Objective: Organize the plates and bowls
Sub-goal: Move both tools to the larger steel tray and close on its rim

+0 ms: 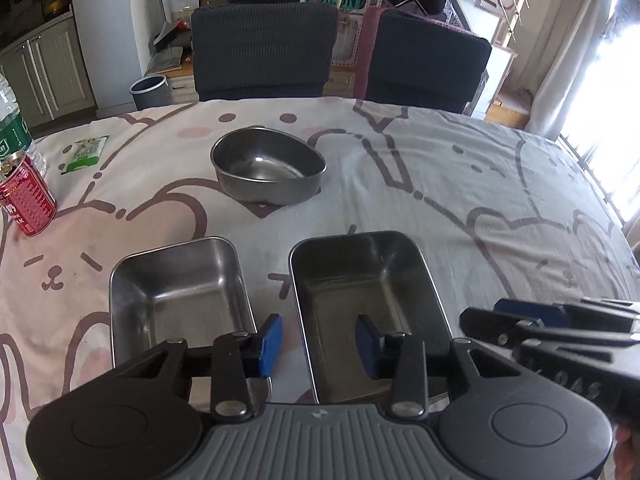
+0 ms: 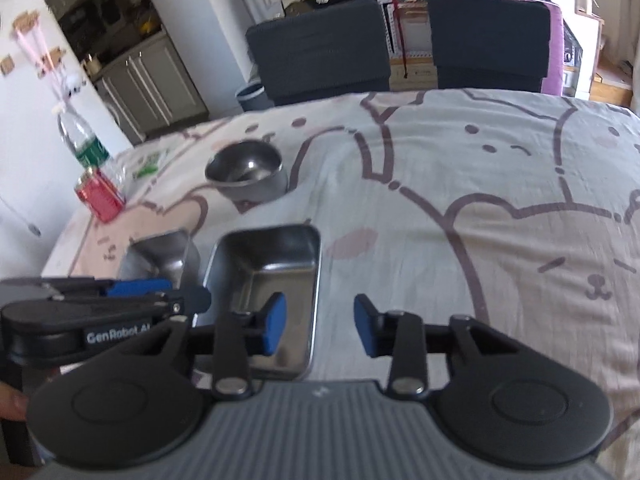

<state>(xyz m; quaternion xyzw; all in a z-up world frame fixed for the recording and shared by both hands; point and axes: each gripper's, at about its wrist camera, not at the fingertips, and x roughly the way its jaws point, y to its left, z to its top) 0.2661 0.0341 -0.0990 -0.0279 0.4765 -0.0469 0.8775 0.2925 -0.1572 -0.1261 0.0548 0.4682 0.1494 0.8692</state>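
Two rectangular steel trays lie side by side on the cartoon-print tablecloth: a left tray (image 1: 180, 292) (image 2: 168, 252) and a right tray (image 1: 360, 280) (image 2: 272, 256). Beyond them stands a round steel bowl (image 1: 268, 168) (image 2: 244, 172). My left gripper (image 1: 319, 344) (image 2: 180, 294) straddles the right tray's left wall, one blue pad in the gap between the trays and the other inside the tray. My right gripper (image 2: 320, 326) (image 1: 492, 316) straddles the same tray's right wall. Both stand open, their pads clear of the metal.
A red can (image 1: 26, 200) (image 2: 100, 196) and a plastic bottle (image 1: 12, 128) (image 2: 86, 144) stand at the table's left edge, with a green packet (image 1: 86, 154) nearby. Two dark chairs (image 1: 264, 52) (image 1: 424, 64) face the far edge. Bare cloth (image 2: 480, 240) stretches to the right.
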